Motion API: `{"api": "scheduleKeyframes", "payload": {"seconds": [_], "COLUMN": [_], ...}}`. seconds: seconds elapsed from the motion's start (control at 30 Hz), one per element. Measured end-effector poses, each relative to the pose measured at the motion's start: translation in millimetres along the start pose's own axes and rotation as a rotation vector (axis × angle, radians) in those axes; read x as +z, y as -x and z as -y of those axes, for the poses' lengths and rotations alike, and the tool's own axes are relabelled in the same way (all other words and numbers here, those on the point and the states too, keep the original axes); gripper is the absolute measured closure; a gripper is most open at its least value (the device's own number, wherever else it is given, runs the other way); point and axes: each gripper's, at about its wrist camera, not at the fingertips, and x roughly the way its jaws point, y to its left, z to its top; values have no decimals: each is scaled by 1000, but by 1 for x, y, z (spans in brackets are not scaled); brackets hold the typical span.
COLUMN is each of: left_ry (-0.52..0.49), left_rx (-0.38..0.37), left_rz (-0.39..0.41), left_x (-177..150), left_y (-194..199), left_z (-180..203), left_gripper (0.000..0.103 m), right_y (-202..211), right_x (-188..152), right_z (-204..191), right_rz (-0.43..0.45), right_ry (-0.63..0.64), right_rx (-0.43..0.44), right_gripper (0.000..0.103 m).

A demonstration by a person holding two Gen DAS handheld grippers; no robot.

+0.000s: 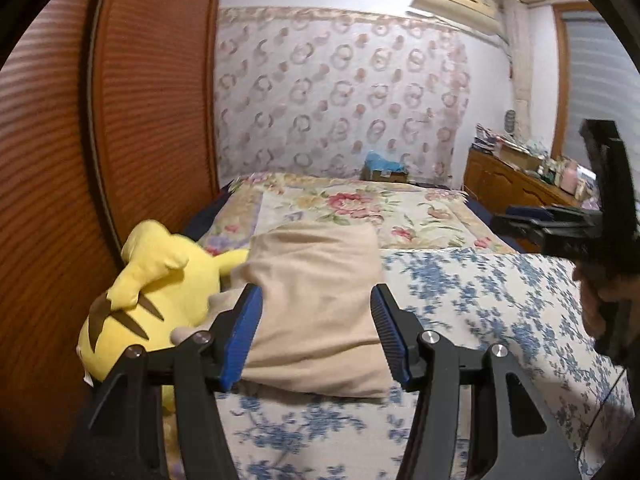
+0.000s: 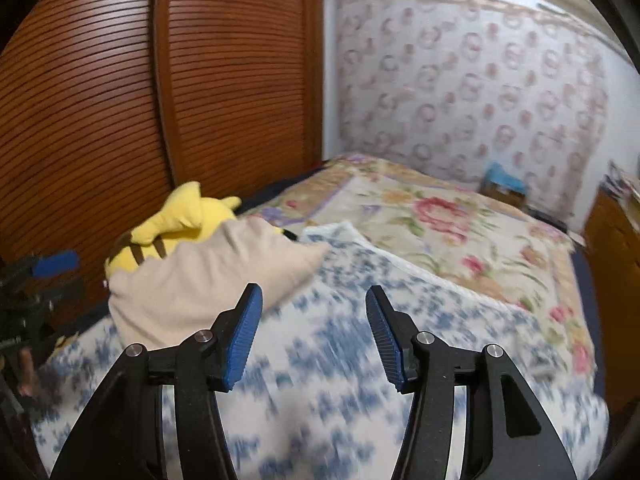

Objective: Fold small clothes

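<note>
Left gripper (image 1: 316,336): ribbed blue pads wide apart, holding nothing.
Right gripper (image 2: 314,336): likewise spread, holding nothing.
Cloth (image 1: 316,304): soft beige, folded rectangle on blue-floral bedspread (image 1: 480,304), touching plush.
Plush (image 1: 160,284): yellow, fuzzy.
Wardrobe (image 1: 152,100): ribbed wood.

The beige garment (image 1: 316,312) is soft matt cloth, smooth and faintly creased. The yellow plush toy (image 1: 160,284) looks velvety. The left claw (image 1: 316,332) has matt black plastic arms, ribbed blue pads and shiny metal pins. The louvred wardrobe door (image 2: 236,80) is glossy reddish wood. The blue-flowered bedspread (image 1: 500,304) is printed cloth.
</note>
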Motion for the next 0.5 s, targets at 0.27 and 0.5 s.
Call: {"api": "scheduleKeyframes", "payload": {"seconds": [0.27, 0.5], "left_ry": [-59, -92], "left_rx": [-73, -106], "left_rz": [43, 90], "left_x": [10, 26], "left_y": [25, 51], "left_z": [56, 92], "left_gripper": [48, 47], "right_y": [81, 147], "right_x": [-44, -59], "right_z": [20, 27], "right_rz": [76, 151], "right_ry": [-96, -140], "right_rx": [-125, -233], "right_gripper": [30, 29]}}
